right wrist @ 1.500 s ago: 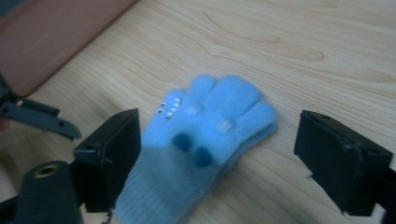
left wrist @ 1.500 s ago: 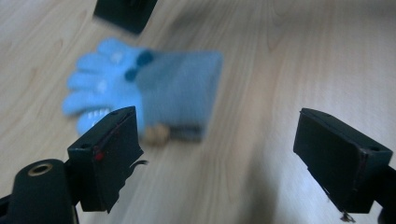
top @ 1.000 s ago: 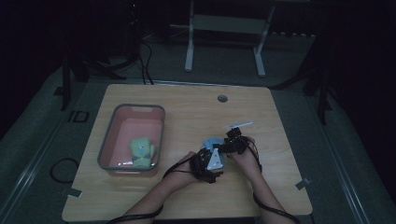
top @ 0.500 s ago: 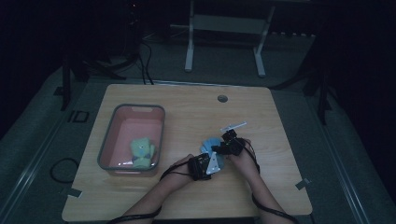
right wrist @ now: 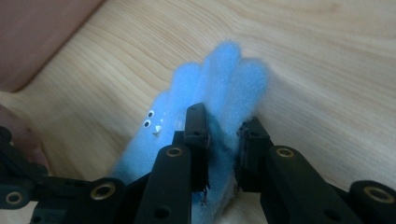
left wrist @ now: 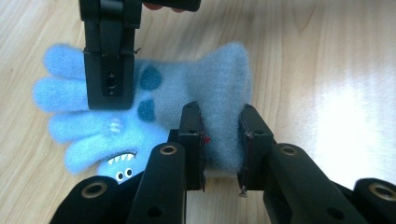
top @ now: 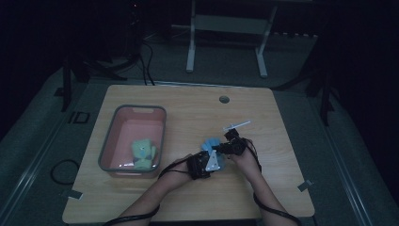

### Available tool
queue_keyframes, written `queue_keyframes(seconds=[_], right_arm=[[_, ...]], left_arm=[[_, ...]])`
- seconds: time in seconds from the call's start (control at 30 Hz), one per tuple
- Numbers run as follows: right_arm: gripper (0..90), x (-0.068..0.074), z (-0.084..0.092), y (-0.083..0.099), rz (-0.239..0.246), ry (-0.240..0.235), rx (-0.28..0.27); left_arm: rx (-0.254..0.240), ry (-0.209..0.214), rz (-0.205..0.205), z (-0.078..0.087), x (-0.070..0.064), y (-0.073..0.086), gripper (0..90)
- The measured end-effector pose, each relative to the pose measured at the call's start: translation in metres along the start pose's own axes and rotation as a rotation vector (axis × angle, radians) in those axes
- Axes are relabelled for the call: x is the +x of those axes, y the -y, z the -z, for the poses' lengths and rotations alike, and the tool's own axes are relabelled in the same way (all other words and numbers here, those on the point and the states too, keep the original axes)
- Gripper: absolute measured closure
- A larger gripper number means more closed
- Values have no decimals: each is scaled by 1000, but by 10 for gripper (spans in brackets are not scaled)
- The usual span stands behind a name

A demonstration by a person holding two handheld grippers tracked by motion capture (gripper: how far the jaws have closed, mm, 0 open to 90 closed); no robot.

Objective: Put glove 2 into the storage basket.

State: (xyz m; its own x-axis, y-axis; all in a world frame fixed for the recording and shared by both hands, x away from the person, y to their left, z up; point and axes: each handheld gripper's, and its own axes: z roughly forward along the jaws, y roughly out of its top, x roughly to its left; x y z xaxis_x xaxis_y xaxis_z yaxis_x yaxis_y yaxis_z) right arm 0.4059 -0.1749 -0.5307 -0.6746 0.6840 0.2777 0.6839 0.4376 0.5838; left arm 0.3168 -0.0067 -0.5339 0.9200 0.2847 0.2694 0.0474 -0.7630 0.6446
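Now my left gripper [left wrist: 219, 140] clamps the blue glove's [left wrist: 187, 93] cuff, my right gripper [right wrist: 224, 140] pinches its fingers, stretched between.

High view: above the table's [top: 282, 197] near edge, facing forward, far.
Gripper views: close, along each one's jaws, sharing the blue glove [left wrist: 187, 98].

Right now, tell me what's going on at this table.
A person is working a fuzzy blue glove with two hand-held grippers on a wooden table. The left gripper is shut on the cuff end, and the right gripper is shut on the finger end, so both pinch the same glove. To the left sits a pink bin with a green glove lying inside it.
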Motion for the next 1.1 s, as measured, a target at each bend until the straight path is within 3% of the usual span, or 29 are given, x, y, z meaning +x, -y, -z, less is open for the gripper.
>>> queue_keyframes(seconds=[0.33, 1.1], right_arm=[[781, 21, 19, -20, 43, -33, -61], [781, 62, 35, -61, 131, -90, -102]], left_arm=[[-2, -21, -5, 36, 11, -5, 755], [14, -59, -7, 98, 24, -6, 756]])
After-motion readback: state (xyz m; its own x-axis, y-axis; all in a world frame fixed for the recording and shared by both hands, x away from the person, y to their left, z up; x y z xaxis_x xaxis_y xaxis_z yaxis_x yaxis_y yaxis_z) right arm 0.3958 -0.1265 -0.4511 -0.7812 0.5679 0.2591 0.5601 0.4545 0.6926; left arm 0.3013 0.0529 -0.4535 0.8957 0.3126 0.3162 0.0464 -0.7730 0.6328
